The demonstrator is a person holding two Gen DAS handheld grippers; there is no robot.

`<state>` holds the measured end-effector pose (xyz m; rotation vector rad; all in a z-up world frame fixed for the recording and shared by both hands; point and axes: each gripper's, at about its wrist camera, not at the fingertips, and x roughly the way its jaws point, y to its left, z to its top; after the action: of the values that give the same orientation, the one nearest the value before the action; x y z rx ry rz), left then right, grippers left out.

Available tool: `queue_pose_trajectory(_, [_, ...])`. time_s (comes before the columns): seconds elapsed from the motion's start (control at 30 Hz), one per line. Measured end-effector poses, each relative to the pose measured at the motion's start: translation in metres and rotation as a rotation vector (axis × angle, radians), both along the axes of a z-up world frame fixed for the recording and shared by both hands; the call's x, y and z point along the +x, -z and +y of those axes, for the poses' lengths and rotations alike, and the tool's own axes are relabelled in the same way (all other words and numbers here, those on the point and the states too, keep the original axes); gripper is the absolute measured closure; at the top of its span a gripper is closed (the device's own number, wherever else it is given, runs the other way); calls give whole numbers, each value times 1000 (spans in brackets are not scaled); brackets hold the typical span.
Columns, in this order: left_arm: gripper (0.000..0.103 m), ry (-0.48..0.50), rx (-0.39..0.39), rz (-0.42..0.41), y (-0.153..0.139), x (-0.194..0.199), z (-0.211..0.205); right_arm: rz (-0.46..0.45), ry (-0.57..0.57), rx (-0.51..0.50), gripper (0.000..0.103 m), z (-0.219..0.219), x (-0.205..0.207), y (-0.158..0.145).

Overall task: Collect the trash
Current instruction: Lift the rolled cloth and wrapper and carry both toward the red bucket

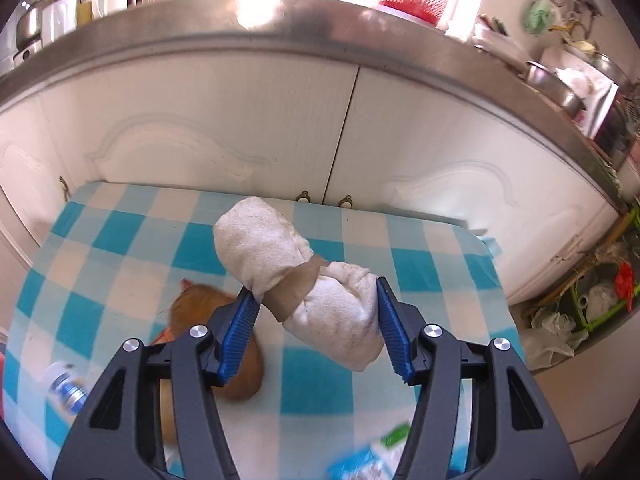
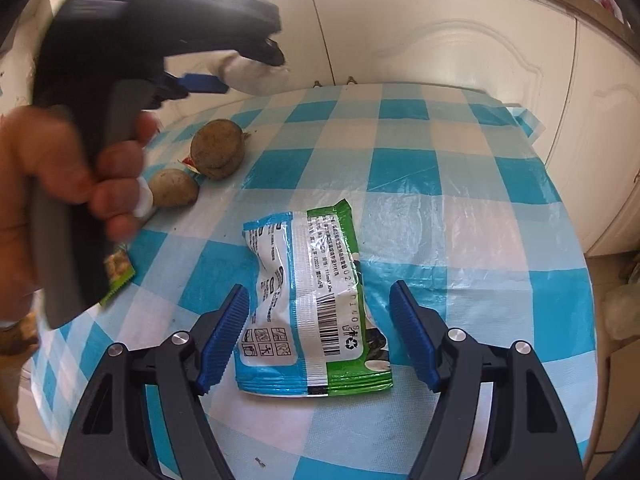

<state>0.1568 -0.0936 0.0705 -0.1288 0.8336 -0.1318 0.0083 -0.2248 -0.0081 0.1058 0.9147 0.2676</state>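
Observation:
A white cloth bundle point(image 1: 304, 276) bound with brown tape hangs above the checked table point(image 1: 120, 240), and my left gripper point(image 1: 314, 320) is shut on it, both blue pads pressed against its lower half. From the right wrist view, that gripper point(image 2: 240, 68) sits high at the left in a person's hand point(image 2: 60, 168), the bundle point(image 2: 260, 76) poking out of it. A green, blue and white snack packet point(image 2: 308, 300) lies flat on the table point(image 2: 460, 220). My right gripper point(image 2: 320, 324) stands open astride the packet, pads clear of it.
Two brown potatoes point(image 2: 218, 154) point(image 2: 174, 188) lie left of the packet, and a small green wrapper point(image 2: 118, 276) lies at the table's left edge. White cabinet doors point(image 1: 240, 120) rise just behind the table. A green crate of rubbish point(image 1: 592, 300) stands on the floor to the right.

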Motion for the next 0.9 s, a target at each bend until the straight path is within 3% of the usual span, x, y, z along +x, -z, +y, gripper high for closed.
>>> queue_pose_trajectory(0.13, [44,28,-13,-15,-8,-27,6,-1,-2,-52,31,6,0,1])
queue_pose_trajectory(0.23, [44,48,-17,-25,-16,-50,14,-6,-7,-74,39,9,0,1])
queue_pose_trajectory(0.33, [44,67,-21,-42,-25,-77,24,-9,-8,-94,41,11,-1,1])
queue_pose_trajectory(0.9, [44,59,92,-103,-30,-175,71,-58,14,-90,56,10,-4,-5])
